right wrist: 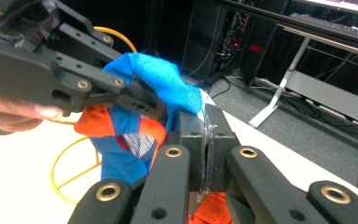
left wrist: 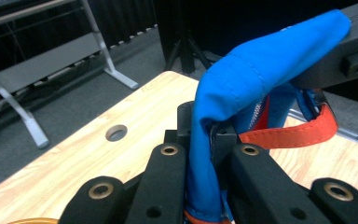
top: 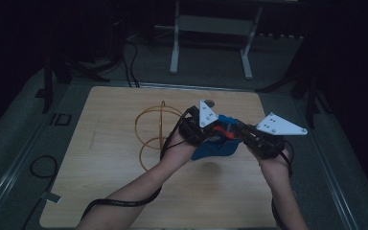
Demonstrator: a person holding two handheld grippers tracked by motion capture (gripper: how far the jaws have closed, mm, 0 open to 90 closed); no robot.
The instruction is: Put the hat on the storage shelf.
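A blue fabric pouch [top: 215, 143] with an orange strap [left wrist: 289, 135] is held off the wooden table [top: 110, 187], right of centre and slightly toward the far side, stretched between the two hand-held grippers. The left gripper [top: 196, 130] is clenched on one edge of the pouch, as is seen in the left gripper view, where the blue cloth is pinched between its closed jaws. The right gripper [top: 258, 140] is clamped on the opposite edge; in the right gripper view a thin fold of cloth is trapped between its shut jaws, with orange lining below. A wire frame [top: 155, 132] of gold-coloured rings stands on the table just left of the left gripper, apart from the pouch.

The step in hand is judged to be the spreading or opening of the pouch between both grips. For the next move, steady tension would be needed on both edges, so that neither fold slips, and the strap should be kept clear of the jaws
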